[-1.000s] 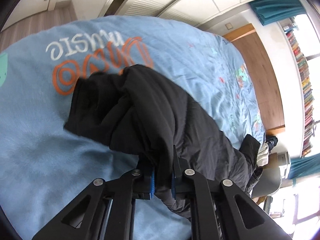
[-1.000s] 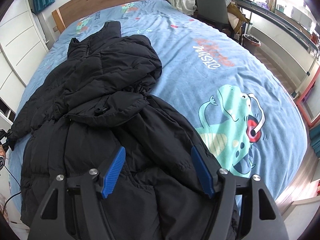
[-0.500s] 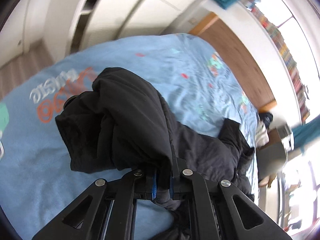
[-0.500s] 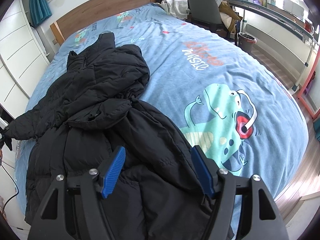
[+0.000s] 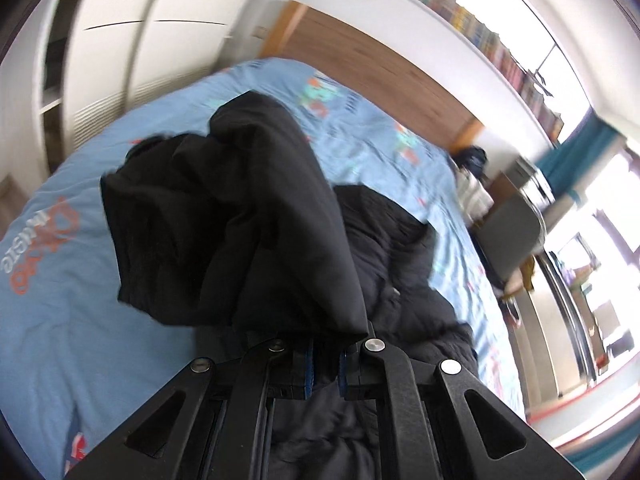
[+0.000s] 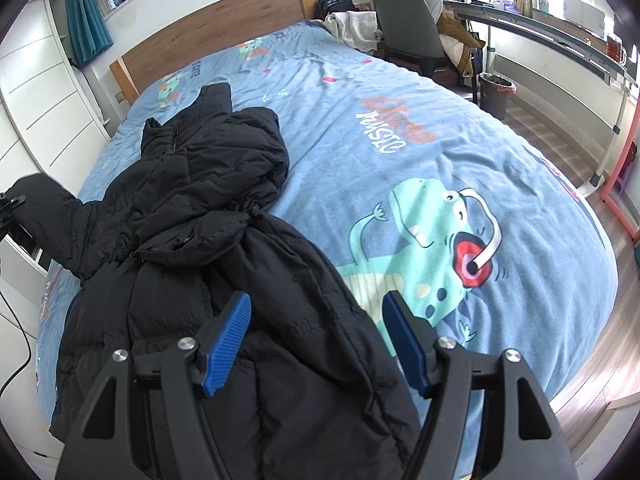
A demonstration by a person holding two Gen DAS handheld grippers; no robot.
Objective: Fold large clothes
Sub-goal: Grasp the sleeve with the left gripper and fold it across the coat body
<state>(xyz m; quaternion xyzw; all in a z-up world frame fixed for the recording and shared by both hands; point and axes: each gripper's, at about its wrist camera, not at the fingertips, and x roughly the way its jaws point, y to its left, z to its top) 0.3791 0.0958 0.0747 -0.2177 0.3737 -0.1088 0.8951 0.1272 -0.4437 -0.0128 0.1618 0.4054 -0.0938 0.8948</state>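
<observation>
Right wrist view: a black puffer coat (image 6: 208, 264) lies spread along the near-left part of a bed, collar toward the headboard, hem toward the camera.
Coat, upper part: the hood and chest are bunched and folded over the waist, where a drawcord gathers the fabric.
Coat, sleeve: one sleeve (image 6: 44, 208) stretches off the left edge of the bed and is lifted clear of the cover.
Left wrist view: the same coat (image 5: 248, 220) hangs in a thick dark fold right in front of the camera, with the rest of it lying on the bed behind.
Left gripper (image 5: 323, 364): jaws pinched nearly together with black coat fabric clamped between the blue pads.
Right gripper (image 6: 320, 340): jaws spread wide above the lower part of the coat, blue pads (image 6: 226, 344) bare, nothing between them.
Bedcover (image 6: 420, 152): light blue, printed with a green dinosaur (image 6: 424, 248) wearing headphones and orange and white lettering; the dinosaur lies just right of the coat's hem.
Headboard (image 6: 216, 36): wooden, at the far end of the bed.
Chair (image 6: 404, 28): grey, beside the far right corner of the bed, with clothes piled near it.
Bin (image 6: 496, 94): on the wooden floor, right of the bed.
Wardrobe (image 6: 36, 92): white, along the left wall.
</observation>
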